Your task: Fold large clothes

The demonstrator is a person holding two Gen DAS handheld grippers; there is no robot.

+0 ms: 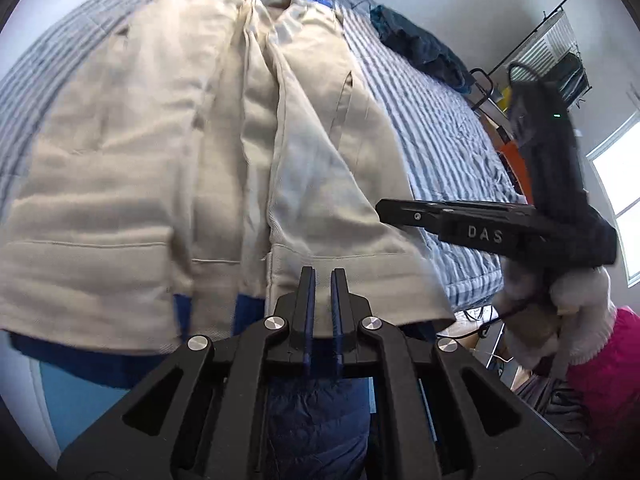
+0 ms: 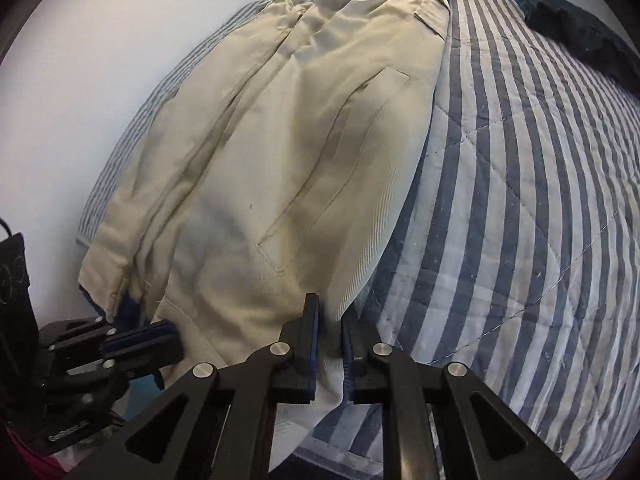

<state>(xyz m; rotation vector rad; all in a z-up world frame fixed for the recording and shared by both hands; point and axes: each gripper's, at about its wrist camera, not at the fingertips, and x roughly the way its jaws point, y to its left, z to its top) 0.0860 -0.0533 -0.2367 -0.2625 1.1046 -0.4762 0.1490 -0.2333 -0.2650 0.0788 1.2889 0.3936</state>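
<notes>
A large cream jacket [image 1: 168,152] with a blue lining lies spread on a striped bed; it also shows in the right wrist view [image 2: 280,152]. My left gripper [image 1: 322,276] is shut on the jacket's near hem, the cloth pinched between its blue pads. My right gripper [image 2: 332,320] is shut on the hem near the jacket's right corner, with cloth running down between its fingers. The right gripper [image 1: 390,210] shows from the side in the left wrist view, and the left gripper [image 2: 152,340] shows at the lower left of the right wrist view.
The blue-and-white striped quilt [image 2: 520,200] covers the bed to the right of the jacket. A dark garment [image 1: 420,48] lies at the far right of the bed. A white wall [image 2: 80,80] runs along the left. A pink item [image 1: 600,360] and a window are at right.
</notes>
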